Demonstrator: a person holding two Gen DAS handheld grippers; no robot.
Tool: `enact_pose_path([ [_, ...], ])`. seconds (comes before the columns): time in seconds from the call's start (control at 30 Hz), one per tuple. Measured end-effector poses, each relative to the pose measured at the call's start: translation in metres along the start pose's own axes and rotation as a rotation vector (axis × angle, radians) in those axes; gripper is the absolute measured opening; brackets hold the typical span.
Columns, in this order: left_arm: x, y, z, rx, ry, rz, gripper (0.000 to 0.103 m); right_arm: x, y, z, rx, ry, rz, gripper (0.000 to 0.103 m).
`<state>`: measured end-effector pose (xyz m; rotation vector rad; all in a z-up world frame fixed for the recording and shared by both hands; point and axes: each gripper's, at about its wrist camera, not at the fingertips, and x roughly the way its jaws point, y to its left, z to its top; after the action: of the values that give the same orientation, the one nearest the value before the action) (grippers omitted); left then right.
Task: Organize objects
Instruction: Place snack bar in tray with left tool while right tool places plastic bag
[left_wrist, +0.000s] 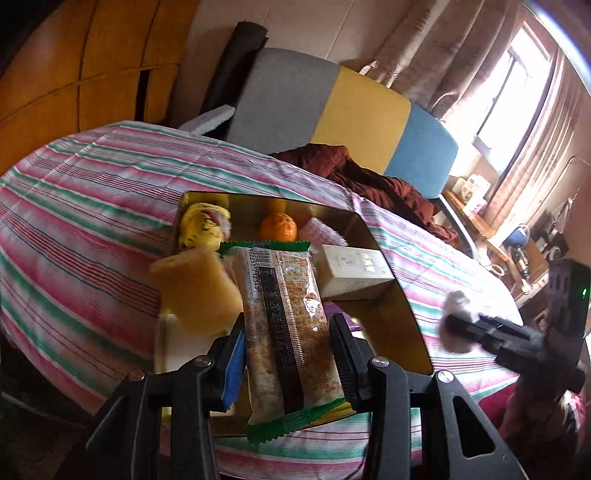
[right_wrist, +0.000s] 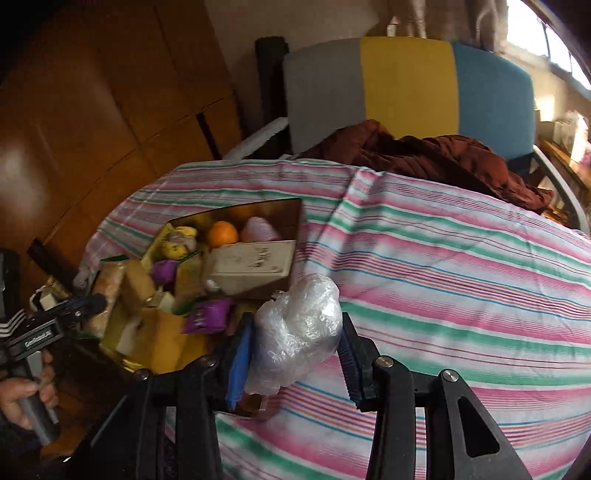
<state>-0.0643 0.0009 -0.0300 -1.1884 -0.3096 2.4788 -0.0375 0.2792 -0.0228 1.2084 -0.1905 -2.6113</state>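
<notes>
My left gripper (left_wrist: 286, 343) is shut on a long snack packet (left_wrist: 284, 325) with green ends, held over a gold tin tray (left_wrist: 399, 295). The tray holds an orange (left_wrist: 279, 227), a yellow wrapped item (left_wrist: 203, 225), a pink item (left_wrist: 321, 232), a cream box (left_wrist: 356, 271) and a yellow block (left_wrist: 197, 290). My right gripper (right_wrist: 295, 347) is shut on a crumpled clear plastic bag (right_wrist: 299, 332), just right of the tray (right_wrist: 291, 214). That gripper (left_wrist: 461, 328) shows blurred at the right of the left wrist view. The left gripper (right_wrist: 85, 306) appears at the left edge of the right wrist view.
The tray sits on a pink, green and white striped cloth (right_wrist: 443, 277). Behind it is a chair with a grey, yellow and blue back (left_wrist: 343, 110) and a dark red garment (right_wrist: 443, 158). Wooden cabinets (right_wrist: 92, 110) stand at the left, and a person's hand (right_wrist: 26, 398) grips the left handle.
</notes>
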Motion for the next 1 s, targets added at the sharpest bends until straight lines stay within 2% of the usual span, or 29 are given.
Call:
enact_pose_path([
  [0.13, 0.012, -0.007, 0.008, -0.040, 0.027, -0.075, 0.043, 0.020, 0.035, -0.011, -0.045, 0.038, 0.041, 0.044],
  [0.33, 0.027, -0.015, 0.024, -0.051, 0.016, -0.090, 0.043, 0.034, 0.049, -0.020, -0.069, 0.084, 0.034, 0.045],
  [0.57, 0.058, -0.019, 0.035, -0.068, 0.047, -0.061, 0.044, 0.046, 0.056, -0.022, -0.067, 0.103, 0.019, 0.048],
  [0.7, 0.070, -0.015, 0.031, -0.071, 0.080, -0.040, 0.046, 0.054, 0.060, -0.025, -0.064, 0.117, 0.017, 0.060],
  [1.0, 0.050, -0.013, 0.013, 0.009, 0.035, 0.069, 0.046, 0.059, 0.061, -0.031, -0.048, 0.134, 0.020, 0.060],
])
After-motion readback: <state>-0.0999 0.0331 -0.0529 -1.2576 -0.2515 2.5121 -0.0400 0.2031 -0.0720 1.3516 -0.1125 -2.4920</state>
